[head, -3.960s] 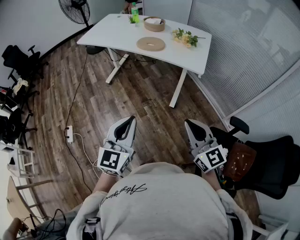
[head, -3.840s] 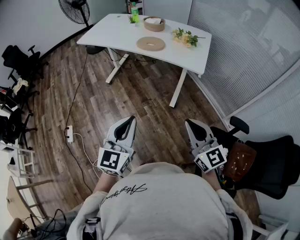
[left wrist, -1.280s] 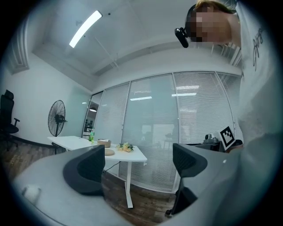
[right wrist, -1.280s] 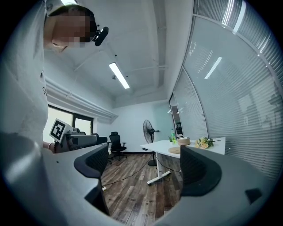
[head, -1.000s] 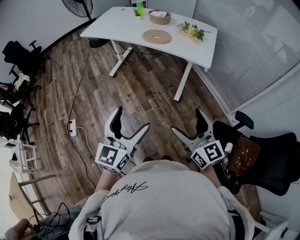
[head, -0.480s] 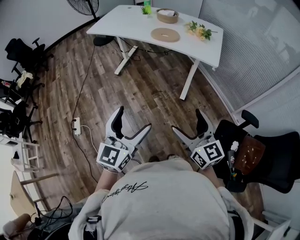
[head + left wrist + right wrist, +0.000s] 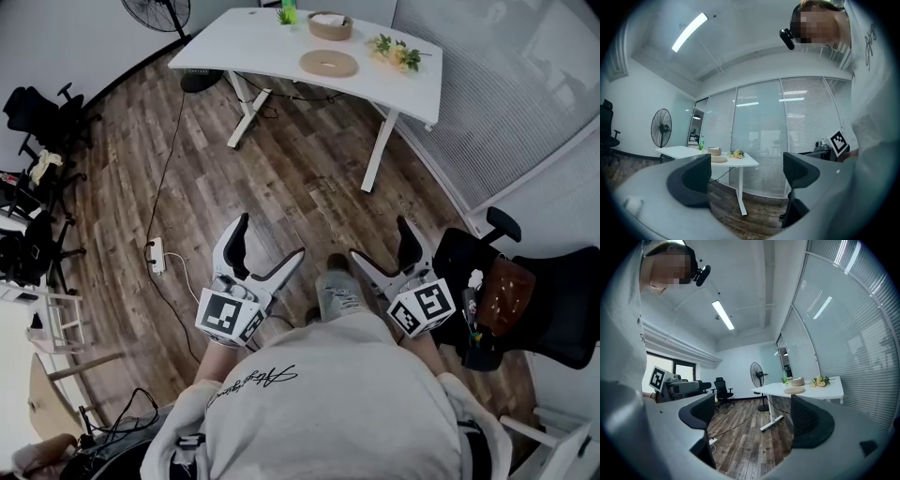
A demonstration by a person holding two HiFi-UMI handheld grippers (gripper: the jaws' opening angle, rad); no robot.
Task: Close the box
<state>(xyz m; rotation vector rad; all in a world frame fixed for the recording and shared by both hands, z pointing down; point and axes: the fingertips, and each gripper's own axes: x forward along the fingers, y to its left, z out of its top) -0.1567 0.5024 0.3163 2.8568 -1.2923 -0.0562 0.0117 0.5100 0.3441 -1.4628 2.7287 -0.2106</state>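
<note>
The round tan box [image 7: 329, 25] stands at the far side of a white table [image 7: 244, 47], with its flat round lid [image 7: 329, 63] lying beside it on the tabletop. Both are far from me, across the wooden floor. My left gripper [image 7: 267, 248] and right gripper [image 7: 384, 248] are held level in front of the person's body, both open and empty. In the left gripper view the box [image 7: 712, 151] and lid [image 7: 718, 159] show small beyond the left gripper [image 7: 745, 176]. The right gripper [image 7: 754, 416] sees the box [image 7: 797, 381] and lid [image 7: 794, 390] on the distant table.
Flowers [image 7: 400, 52] and a green bottle [image 7: 288, 11] also sit on the table. A standing fan [image 7: 155, 11] is at its left end. Office chairs [image 7: 42, 112] line the left wall, a black chair [image 7: 553, 309] is at my right, and a power strip with its cable [image 7: 155, 255] lies on the floor.
Both grippers were shut four seconds ago and have stood open for the last second. The person has stepped toward the table; a foot now shows between the grippers.
</note>
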